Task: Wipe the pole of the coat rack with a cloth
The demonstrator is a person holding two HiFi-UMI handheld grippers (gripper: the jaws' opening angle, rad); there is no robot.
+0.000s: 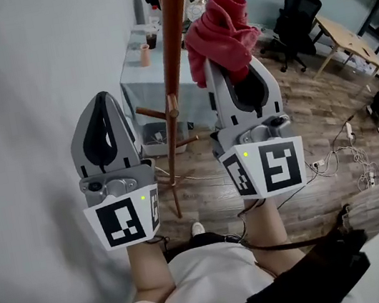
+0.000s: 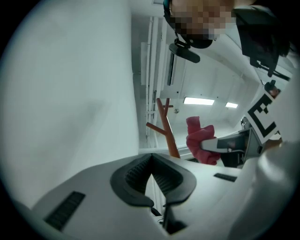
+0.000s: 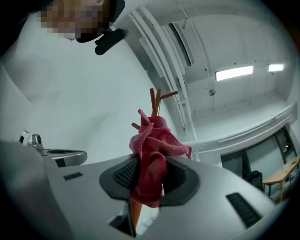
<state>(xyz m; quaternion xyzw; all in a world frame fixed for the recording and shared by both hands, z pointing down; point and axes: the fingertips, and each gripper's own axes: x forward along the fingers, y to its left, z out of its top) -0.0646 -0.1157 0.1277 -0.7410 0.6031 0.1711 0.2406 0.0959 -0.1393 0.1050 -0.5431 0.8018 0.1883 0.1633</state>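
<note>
Right claw (image 1: 236,72) clenched on a bunched red cloth (image 1: 220,31), spilling past the tips. Coat rack pole (image 1: 174,41) just left of that claw and right of the left claw (image 1: 102,106); contact with the cloth unclear. Left claw closed on nothing. Probably early: cloth gripped and at the pole, wiping seemingly all left.

Red cloth clamped in the right gripper, in front of the coat rack pole

The right gripper (image 3: 151,180) has its jaws closed on a bunched red cloth (image 3: 157,140), which stands up between the dark pads. The brown coat rack pole (image 3: 134,213) runs just behind the cloth, and its forked pegs (image 3: 161,96) show above it against the white ceiling. The left gripper (image 3: 58,157) pokes in at the left edge. A ceiling light (image 3: 233,72) glows at the upper right.
</note>
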